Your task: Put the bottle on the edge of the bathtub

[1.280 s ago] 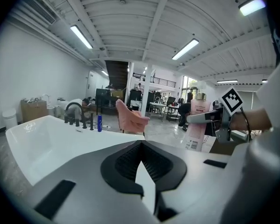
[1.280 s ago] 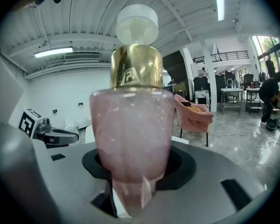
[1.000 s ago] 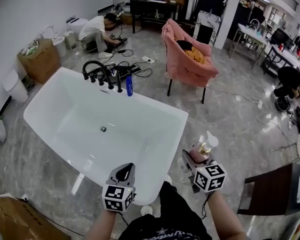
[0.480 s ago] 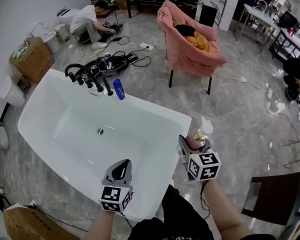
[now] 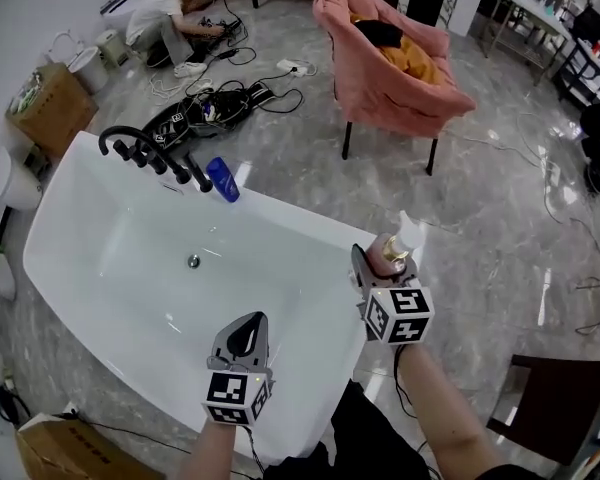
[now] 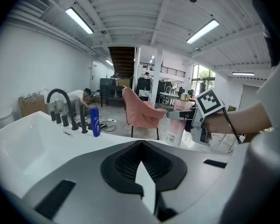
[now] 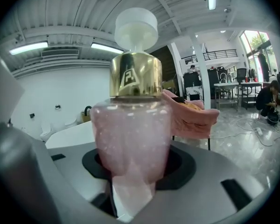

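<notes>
Pinching the pink bottle [image 5: 387, 256] between its jaws, the right gripper [image 5: 378, 264] has come closer to the bathtub [image 5: 290, 220] rim, ready for placing.

Premises: an open industrial hall used as a test space, not a home bathroom. A white freestanding bathtub [image 5: 300, 230] stands on a grey polished stone floor [image 5: 480, 218]. Tangled black cables [image 5: 220, 103] lie beyond it, with a brown cardboard box [image 5: 45, 98] to its left. Metal work tables [image 5: 540, 13] stand far right of it, and ceiling strip lights [image 6: 79, 20] run overhead.
</notes>
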A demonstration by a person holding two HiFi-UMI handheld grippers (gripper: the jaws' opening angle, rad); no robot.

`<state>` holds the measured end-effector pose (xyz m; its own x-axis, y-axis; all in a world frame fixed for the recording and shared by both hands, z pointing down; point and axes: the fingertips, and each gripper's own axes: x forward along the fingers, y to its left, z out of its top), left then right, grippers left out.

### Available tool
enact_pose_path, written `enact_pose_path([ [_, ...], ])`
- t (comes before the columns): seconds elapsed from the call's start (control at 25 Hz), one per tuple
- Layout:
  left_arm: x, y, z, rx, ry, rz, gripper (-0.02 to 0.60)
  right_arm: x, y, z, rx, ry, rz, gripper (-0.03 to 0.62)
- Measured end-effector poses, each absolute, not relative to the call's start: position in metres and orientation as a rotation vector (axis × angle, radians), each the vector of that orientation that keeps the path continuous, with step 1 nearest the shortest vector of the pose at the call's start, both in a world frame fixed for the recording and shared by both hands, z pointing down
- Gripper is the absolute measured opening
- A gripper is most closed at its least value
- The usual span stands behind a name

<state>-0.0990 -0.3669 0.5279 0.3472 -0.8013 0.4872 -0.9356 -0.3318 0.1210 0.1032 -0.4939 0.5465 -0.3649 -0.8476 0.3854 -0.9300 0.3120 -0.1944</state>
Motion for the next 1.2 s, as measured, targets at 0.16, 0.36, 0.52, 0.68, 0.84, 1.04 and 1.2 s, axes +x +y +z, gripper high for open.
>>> enact_pose_path([
  [0.16,-0.106,-0.396,0.553,2.221,-1.539,0.478,0.015,0.096,-0.531,0.579,1.651,-2.343,0.559,0.221],
  [0.36,-0.117,-0.419,0.584,2.187,-1.548,0.471,0.015,0.086,-0.566,0.608,1.698,-2.325,0.536,0.221],
  [0.52,-0.120,-0.431,0.604,2.173,-1.566,0.475,0.015,0.081,-0.588,0.622,1.713,-2.328,0.507,0.221],
  [0.68,-0.123,-0.439,0.620,2.159,-1.585,0.467,0.014,0.076,-0.601,0.638,1.736,-2.320,0.498,0.221],
  [0.84,-0.121,-0.444,0.630,2.162,-1.589,0.459,0.015,0.074,-0.610,0.649,1.759,-2.298,0.462,0.221],
  [1.04,-0.114,-0.442,0.639,2.157,-1.575,0.468,0.015,0.071,-0.616,0.652,1.793,-2.278,0.417,0.219],
  [1.2,-0.109,-0.441,0.642,2.150,-1.571,0.469,0.015,0.070,-0.622,0.652,1.839,-2.256,0.439,0.220],
])
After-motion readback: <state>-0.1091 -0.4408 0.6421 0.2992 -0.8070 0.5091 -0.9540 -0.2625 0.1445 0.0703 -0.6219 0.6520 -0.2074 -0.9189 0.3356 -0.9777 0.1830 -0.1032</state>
